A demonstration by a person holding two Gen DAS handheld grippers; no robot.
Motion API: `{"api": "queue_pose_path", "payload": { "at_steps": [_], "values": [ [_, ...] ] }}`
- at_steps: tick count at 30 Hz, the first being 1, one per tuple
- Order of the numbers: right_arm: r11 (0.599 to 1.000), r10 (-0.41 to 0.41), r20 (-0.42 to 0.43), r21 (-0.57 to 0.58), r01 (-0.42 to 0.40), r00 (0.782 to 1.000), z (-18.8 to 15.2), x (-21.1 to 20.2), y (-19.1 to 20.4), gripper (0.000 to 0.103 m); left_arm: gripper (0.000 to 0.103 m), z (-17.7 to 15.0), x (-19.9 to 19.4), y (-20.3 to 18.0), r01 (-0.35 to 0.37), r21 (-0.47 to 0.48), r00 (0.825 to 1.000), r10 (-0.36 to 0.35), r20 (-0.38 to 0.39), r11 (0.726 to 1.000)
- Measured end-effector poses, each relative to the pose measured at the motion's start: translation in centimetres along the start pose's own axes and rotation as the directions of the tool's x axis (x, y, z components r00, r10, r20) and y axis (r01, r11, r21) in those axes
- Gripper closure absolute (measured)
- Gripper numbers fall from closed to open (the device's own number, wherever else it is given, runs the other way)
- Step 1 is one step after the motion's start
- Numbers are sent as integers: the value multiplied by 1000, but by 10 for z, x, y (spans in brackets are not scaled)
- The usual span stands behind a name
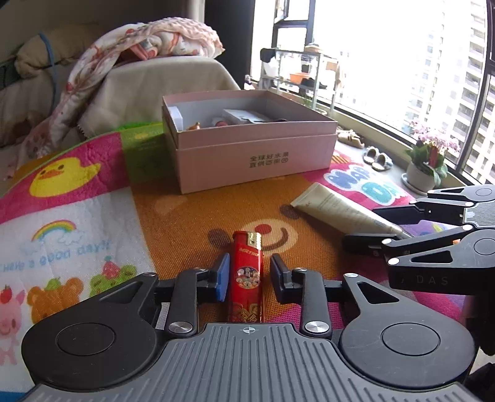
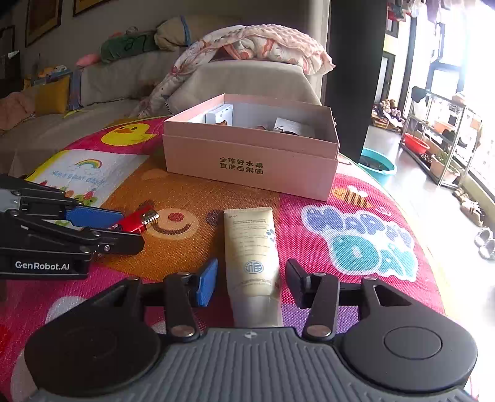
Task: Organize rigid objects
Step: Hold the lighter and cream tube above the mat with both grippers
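A living room in bright daylight. A beige sofa (image 2: 102,83) runs along the back wall, with a floral pink blanket (image 2: 256,46) heaped on its arm and a yellow cushion (image 2: 51,94) at its far end. Framed pictures (image 2: 43,18) hang on the wall above. A large curved window (image 1: 402,62) with dark frames shows high-rise buildings outside. Near it stand a metal shelf rack (image 2: 439,136), a potted flowering plant (image 1: 428,164) on the sill, and a teal basin (image 2: 377,165) on the pale glossy floor (image 2: 433,216).
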State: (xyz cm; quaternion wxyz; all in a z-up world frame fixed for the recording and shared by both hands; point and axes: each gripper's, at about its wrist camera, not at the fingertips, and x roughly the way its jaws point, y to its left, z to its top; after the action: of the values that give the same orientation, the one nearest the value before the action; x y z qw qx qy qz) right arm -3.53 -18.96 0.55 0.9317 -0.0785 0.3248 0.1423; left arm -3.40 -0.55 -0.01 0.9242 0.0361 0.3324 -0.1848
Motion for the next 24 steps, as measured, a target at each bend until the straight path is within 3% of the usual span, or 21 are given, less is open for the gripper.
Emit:
{"api": "queue_pose_path", "payload": {
  "at_steps": [9,16,24],
  "values": [
    [999,21,-3,43,-21,1000,2,5,-6,51,76,-1,0,5,12,-33,1000,-12,13,999],
    [999,34,6,7,-34,999,0,3,-1,64,76,-1,0,4,3,-24,1000,-2,15,1000],
    [999,37,10,14,-37,999,-1,3,-2,65,77,-4,-4,0,-8,-21,1000,8,22,1000]
  ]
}}
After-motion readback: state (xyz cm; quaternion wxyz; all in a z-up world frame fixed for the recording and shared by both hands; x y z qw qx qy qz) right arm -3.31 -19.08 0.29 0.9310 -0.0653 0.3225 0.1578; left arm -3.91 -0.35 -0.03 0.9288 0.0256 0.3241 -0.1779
